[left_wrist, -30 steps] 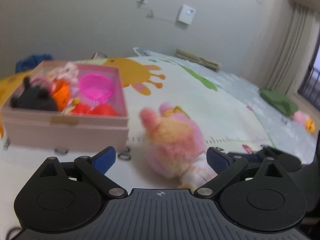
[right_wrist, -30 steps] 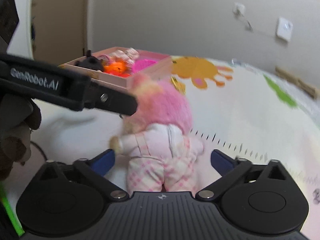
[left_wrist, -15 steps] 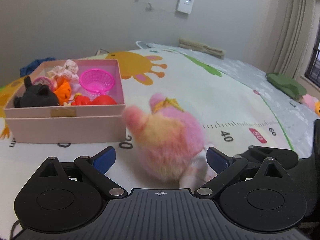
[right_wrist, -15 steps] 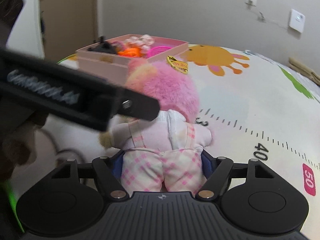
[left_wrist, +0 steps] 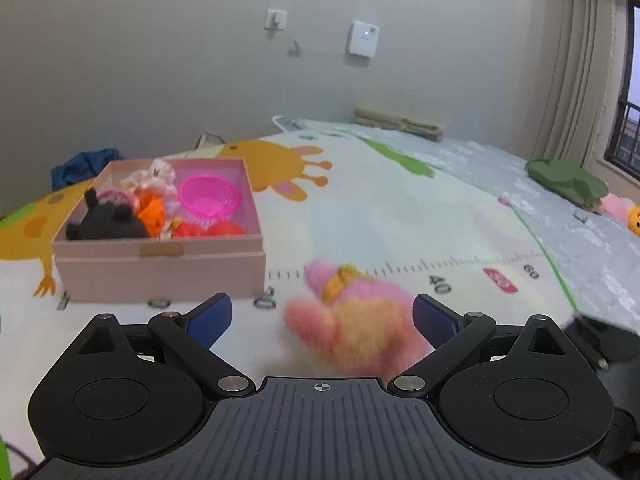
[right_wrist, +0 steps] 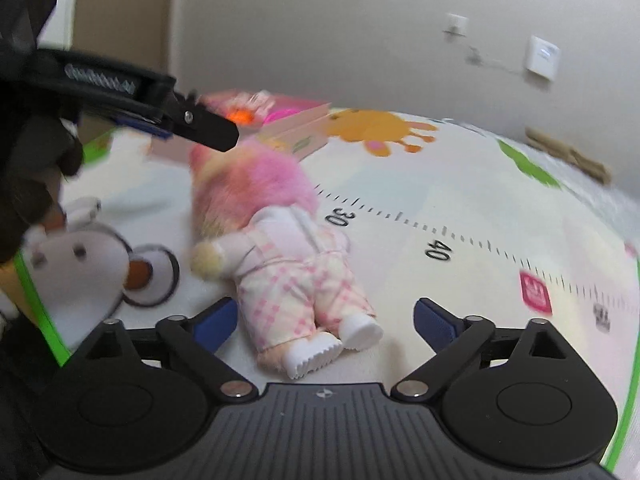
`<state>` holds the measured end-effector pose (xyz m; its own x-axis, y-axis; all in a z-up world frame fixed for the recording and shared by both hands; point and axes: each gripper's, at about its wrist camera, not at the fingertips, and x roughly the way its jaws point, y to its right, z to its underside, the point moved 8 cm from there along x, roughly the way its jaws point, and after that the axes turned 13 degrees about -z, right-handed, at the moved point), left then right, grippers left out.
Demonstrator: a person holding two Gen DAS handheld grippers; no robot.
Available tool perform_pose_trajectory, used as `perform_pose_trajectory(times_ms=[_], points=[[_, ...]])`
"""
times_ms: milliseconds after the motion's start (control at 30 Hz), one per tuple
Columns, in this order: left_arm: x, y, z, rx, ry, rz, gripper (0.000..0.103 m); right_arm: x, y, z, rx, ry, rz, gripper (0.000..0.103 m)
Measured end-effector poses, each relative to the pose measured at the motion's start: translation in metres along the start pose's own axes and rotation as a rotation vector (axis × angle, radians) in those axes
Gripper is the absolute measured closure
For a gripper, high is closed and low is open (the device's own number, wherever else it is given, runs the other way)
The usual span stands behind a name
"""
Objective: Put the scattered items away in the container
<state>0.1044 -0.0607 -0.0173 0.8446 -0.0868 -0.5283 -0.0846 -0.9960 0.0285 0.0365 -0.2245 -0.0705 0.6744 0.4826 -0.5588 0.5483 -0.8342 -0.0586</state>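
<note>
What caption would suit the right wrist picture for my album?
Open right gripper poised over a pink-haired doll lying face down on the play mat, with the pink toy box beyond.

The plush doll (right_wrist: pixel 276 240) is showing fluffy pink fur and soft checked cloth. The box (left_wrist: pixel 160 264) is looking like matt pink card, the basket (left_wrist: pixel 209 196) inside it like glossy plastic mesh, and the play mat (left_wrist: pixel 400 216) is appearing smooth and printed.
</note>
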Motion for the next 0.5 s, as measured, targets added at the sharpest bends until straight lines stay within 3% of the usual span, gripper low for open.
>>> perform_pose_trajectory(times_ms=[100,233,500], points=[[0.009,-0.003,-0.007,-0.002,0.013,-0.051,0.003,-0.014,-0.007,0.003,0.034,0.059,0.015,0.000],[0.016,-0.016,0.001,-0.025,-0.018,-0.087,0.003,-0.001,-0.005,0.010,-0.017,0.028,0.056,0.000],[0.013,-0.035,0.019,-0.008,-0.051,-0.117,0.003,0.005,0.014,0.017,0.060,0.021,0.049,0.000]])
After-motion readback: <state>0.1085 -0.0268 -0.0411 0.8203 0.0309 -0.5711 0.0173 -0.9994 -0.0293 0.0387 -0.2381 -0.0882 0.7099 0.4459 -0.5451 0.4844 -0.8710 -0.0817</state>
